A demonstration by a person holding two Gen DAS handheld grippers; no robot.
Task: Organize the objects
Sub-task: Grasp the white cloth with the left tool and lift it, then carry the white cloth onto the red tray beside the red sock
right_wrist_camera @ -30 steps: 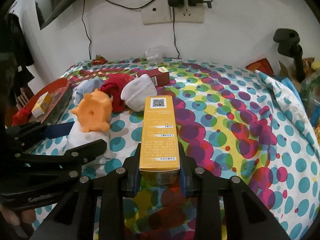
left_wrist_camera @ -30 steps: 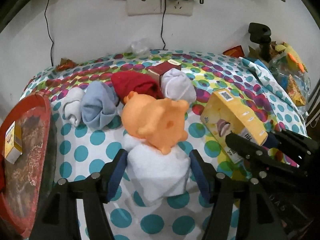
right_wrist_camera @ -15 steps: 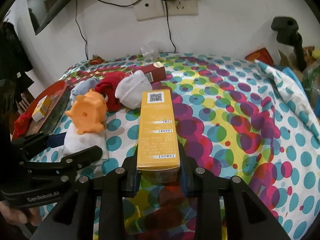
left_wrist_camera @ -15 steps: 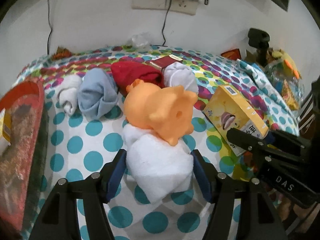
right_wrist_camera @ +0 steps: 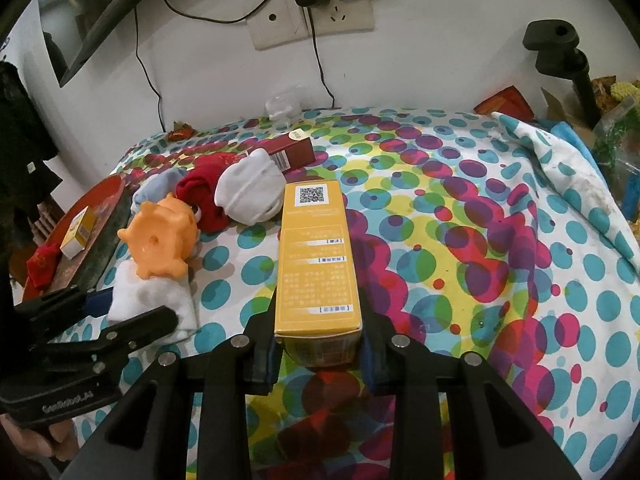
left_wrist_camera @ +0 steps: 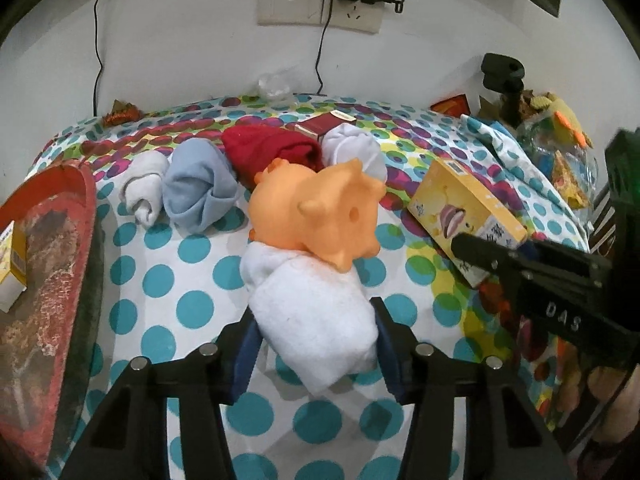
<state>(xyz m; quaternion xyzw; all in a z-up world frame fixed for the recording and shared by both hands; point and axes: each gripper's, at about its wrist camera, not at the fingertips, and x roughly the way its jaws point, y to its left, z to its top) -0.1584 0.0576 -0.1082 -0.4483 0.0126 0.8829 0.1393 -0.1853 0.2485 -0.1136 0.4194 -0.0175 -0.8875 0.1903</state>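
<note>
Between our left gripper's (left_wrist_camera: 316, 336) fingers lies the white rolled cloth (left_wrist_camera: 312, 316) on the dotted bench (left_wrist_camera: 192, 304); they have just been closing and now touch its sides. Our right gripper's (right_wrist_camera: 318, 344) fingers clamp the yellow box (right_wrist_camera: 316, 260), its far end pointing away.

Each camera rides its own claw, close above the dotted bedspread (left_wrist_camera: 168, 280), angled down toward the wall. Both views share the orange toy (left_wrist_camera: 316, 216) (right_wrist_camera: 160, 240) and the wall socket (left_wrist_camera: 320, 4) (right_wrist_camera: 312, 20).

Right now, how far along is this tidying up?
Early. Done: only a small yellow box lies on the red tray. In hand: the right claw grips a yellow carton; the left claw has just been closing around a white cloth roll. Left: the orange toy and other cloth rolls.
</note>
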